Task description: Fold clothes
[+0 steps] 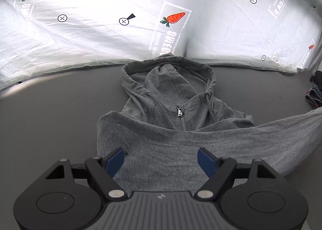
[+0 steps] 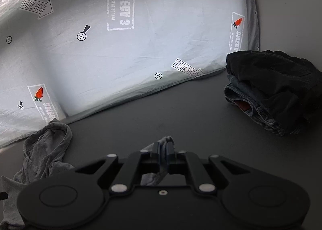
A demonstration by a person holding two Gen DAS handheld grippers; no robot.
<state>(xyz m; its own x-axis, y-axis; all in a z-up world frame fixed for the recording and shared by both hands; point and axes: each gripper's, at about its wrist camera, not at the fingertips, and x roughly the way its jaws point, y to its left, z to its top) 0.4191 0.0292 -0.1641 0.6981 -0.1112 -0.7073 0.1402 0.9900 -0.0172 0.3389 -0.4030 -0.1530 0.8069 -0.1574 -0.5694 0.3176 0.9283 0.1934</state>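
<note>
A grey zip hoodie (image 1: pixel 169 121) lies on the dark table, hood toward the far side, one sleeve folded across its chest. My left gripper (image 1: pixel 161 159) is open just above the folded sleeve, its blue pads (image 1: pixel 115 160) wide apart and holding nothing. The other sleeve (image 1: pixel 291 127) stretches off to the right. My right gripper (image 2: pixel 163 149) is shut on the grey sleeve cuff (image 2: pixel 166 140), held just above the table. The hood (image 2: pixel 48 145) shows at the left of the right wrist view.
A stack of folded dark clothes (image 2: pixel 277 89) sits on the table at the right, also at the left wrist view's right edge (image 1: pixel 315 93). A white printed sheet with carrots (image 1: pixel 140 18) hangs behind the table. The dark table (image 2: pixel 181 113) spreads between the hoodie and the stack.
</note>
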